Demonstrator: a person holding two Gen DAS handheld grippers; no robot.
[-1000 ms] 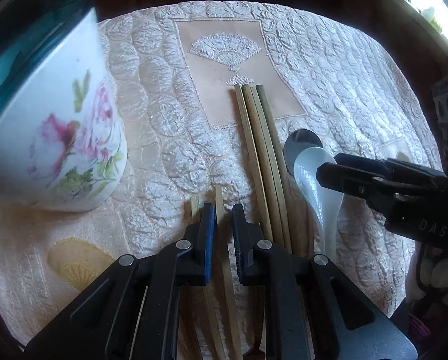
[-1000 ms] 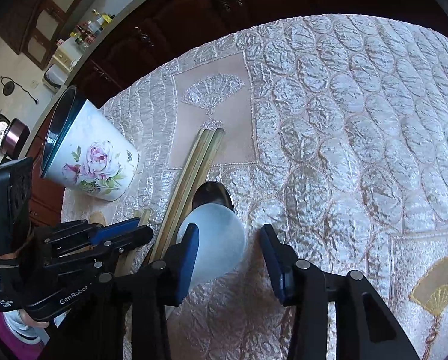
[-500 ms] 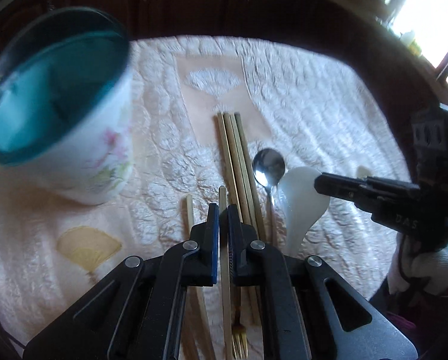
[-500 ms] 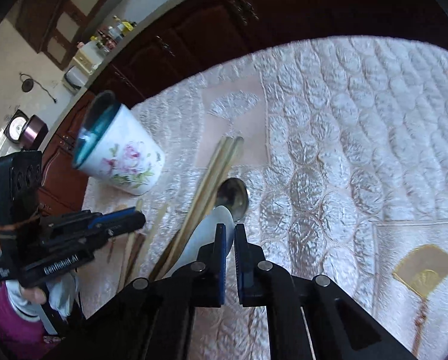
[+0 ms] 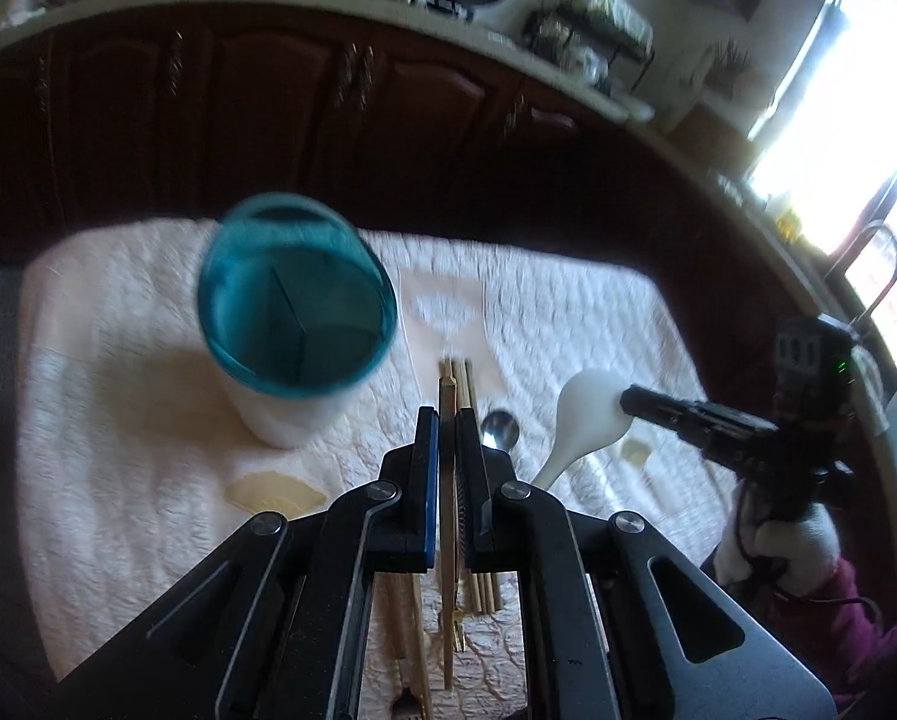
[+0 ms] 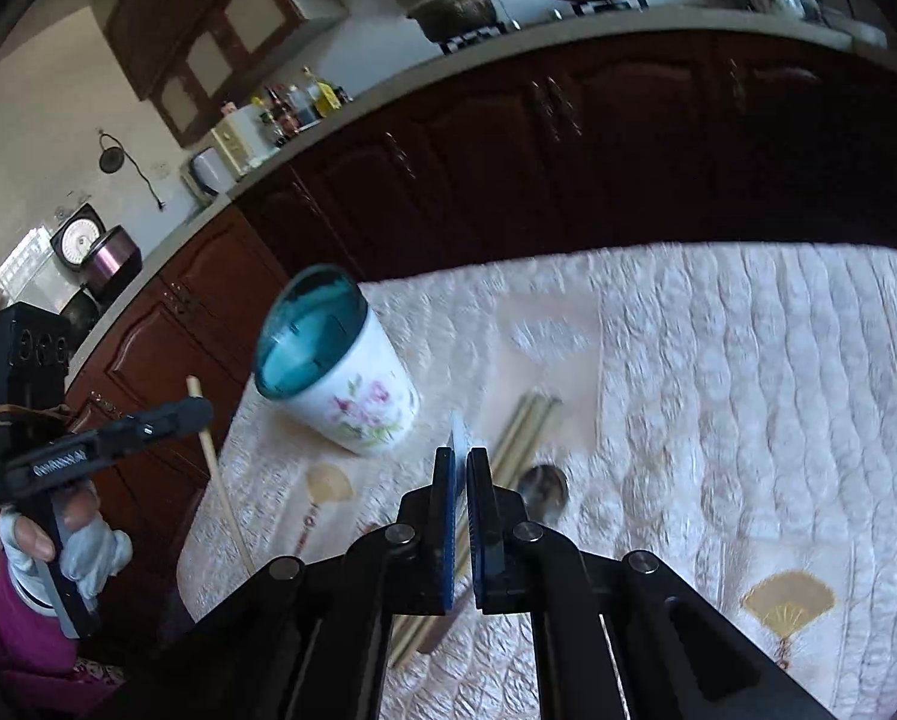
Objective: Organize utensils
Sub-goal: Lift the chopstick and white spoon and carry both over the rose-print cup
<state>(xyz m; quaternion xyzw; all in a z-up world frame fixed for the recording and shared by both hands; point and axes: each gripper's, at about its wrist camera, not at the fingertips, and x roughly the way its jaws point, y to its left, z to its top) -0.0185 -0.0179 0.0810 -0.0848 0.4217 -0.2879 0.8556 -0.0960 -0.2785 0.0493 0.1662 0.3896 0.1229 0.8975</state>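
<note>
Left wrist: left tool (image 5: 442, 420) clenches one chopstick (image 5: 446, 510); right tool (image 6: 461, 459) grips one white spoon (image 5: 583, 420).

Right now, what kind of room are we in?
Most likely a home kitchen: dark wooden cabinets under a pale countertop, bottles of sauce or oil, and a rice cooker.

Cup (image 5: 292, 360) left of chopsticks (image 5: 463, 381) – spoon (image 5: 501, 429) right.
</note>
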